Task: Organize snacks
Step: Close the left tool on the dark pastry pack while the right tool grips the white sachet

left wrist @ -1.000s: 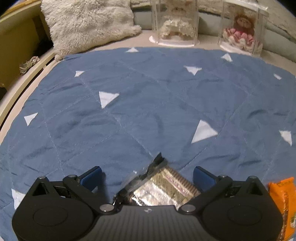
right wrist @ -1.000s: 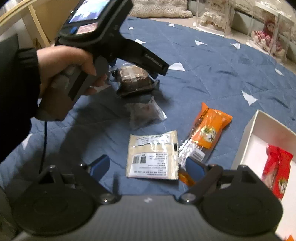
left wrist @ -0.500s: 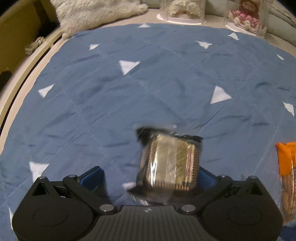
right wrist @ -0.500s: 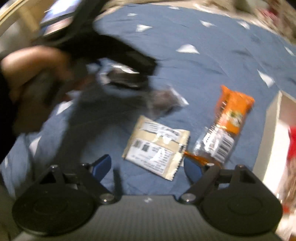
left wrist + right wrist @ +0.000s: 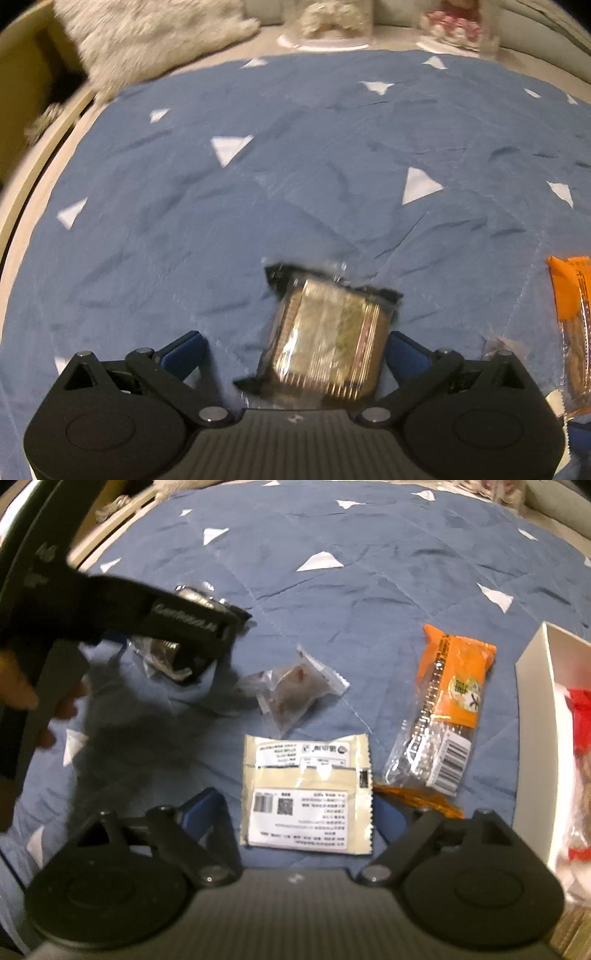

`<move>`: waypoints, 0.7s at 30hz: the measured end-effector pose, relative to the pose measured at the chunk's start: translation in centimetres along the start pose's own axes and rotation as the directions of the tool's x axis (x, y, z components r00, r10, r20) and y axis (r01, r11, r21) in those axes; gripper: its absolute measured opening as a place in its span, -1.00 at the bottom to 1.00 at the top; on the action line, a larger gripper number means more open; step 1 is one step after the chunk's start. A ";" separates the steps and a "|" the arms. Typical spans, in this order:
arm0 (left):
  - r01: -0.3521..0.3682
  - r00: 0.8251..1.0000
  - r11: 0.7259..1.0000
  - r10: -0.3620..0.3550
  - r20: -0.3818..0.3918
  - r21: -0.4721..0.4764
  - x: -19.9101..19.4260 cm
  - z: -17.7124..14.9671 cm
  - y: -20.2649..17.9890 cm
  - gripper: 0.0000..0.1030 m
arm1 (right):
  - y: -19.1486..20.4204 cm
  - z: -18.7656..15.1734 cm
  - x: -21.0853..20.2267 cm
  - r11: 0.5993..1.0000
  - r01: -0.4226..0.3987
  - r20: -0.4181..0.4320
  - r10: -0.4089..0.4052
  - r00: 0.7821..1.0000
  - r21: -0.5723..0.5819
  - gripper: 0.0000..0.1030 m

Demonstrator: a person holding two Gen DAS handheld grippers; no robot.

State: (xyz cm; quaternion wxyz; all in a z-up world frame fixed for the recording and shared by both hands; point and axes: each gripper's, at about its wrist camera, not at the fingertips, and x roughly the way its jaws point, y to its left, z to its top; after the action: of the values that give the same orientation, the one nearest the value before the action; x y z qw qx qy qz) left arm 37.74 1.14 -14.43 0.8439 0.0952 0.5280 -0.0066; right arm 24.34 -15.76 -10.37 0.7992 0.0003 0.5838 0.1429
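Scanning from the left side of the blue quilt (image 5: 369,602): the left gripper (image 5: 291,345) has its fingers spread wide, and a dark wrapped cake snack (image 5: 328,339) sits in that gap, up against the right-hand finger. Can't tell if it's lying on the cloth or slightly lifted, since that view is smeared. Next over is a small clear crinkly packet (image 5: 295,690), then a beige flat packet (image 5: 306,794) lying label-up right between the spread fingers of the right gripper (image 5: 295,812), which isn't pinching anything. Just right of that is the orange bar (image 5: 447,709), partly on top of another orange wrapper whose end barely pokes out. Far right is the white box (image 5: 532,701) with something red inside.

Progress-wise I'd say it's early: only a few red items look boxed, and at least four snacks remain loose on the quilt.

Hard to read: the box is cut off by the frame edge, so its contents are mostly a guess, and the print on the packets is too blurry.
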 end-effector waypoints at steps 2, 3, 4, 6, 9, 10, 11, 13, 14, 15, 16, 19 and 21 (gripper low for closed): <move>0.027 1.000 0.999 -0.027 -0.001 0.018 0.2 0.2 0.1 1.00 | -0.1 0.1 0.1 1.000 -0.003 -0.005 0.003 1.000 -0.015 0.59; 0.050 0.999 0.999 -0.050 -0.011 0.017 0.3 0.2 0.2 1.00 | -0.3 0.1 0.0 1.000 -0.007 -0.009 0.006 1.000 -0.019 0.52; 0.071 0.997 0.997 -0.070 -0.025 0.009 0.5 0.2 0.4 1.00 | -0.5 0.1 -0.1 1.000 -0.012 -0.011 0.012 1.000 -0.018 0.49; 0.093 0.995 0.996 -0.093 -0.046 0.000 0.6 0.1 0.6 0.98 | -1.1 0.1 -0.6 1.000 -0.024 -0.013 0.023 1.000 -0.012 0.39; 0.128 0.990 0.992 -0.128 -0.053 -0.013 0.3 0.1 0.6 0.83 | -1.6 0.1 -1.2 0.999 -0.033 -0.018 0.033 0.999 -0.025 0.35; 0.135 0.989 0.991 -0.136 -0.050 -0.023 0.1 0.1 0.7 0.75 | -1.7 0.2 -1.2 0.999 -0.033 -0.018 0.032 0.999 -0.027 0.34; 0.132 0.990 0.991 -0.133 -0.046 -0.033 -0.1 0.2 0.7 0.64 | -1.8 0.4 -1.1 0.999 -0.032 -0.017 0.031 0.999 -0.029 0.33; 0.112 0.993 0.993 -0.113 -0.045 -0.036 -0.2 0.3 0.5 0.51 | -1.9 0.4 -1.2 0.999 -0.031 -0.012 0.030 0.999 -0.034 0.30; 0.105 0.993 0.994 -0.106 -0.047 -0.035 -0.2 0.3 0.4 0.50 | -2.0 0.2 -1.2 0.999 -0.031 -0.010 0.030 0.999 -0.036 0.28; 0.099 0.994 0.995 -0.101 -0.049 -0.029 -0.1 0.3 0.2 0.50 | -1.9 0.1 -1.2 0.999 -0.033 -0.008 0.032 0.999 -0.036 0.25; 0.092 0.994 0.996 -0.093 -0.054 -0.020 0.1 0.3 0.1 0.50 | -2.0 0.0 -1.6 0.999 -0.034 -0.007 0.034 0.999 -0.036 0.25; 0.075 0.996 0.997 -0.074 -0.058 0.012 0.3 0.3 -0.3 0.44 | -2.0 -0.1 -2.0 0.999 -0.040 -0.002 0.040 0.999 -0.037 0.20; 0.082 0.995 0.997 -0.081 -0.054 0.011 0.0 0.4 -0.2 0.30 | -1.9 0.0 -2.3 0.998 -0.046 0.001 0.046 0.999 -0.035 0.17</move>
State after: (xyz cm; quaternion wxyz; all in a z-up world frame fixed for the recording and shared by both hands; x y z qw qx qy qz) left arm 38.09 0.82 -14.26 0.8278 0.0795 0.5538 -0.0420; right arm 24.16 -18.12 -8.58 0.7961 0.0000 0.5803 0.1715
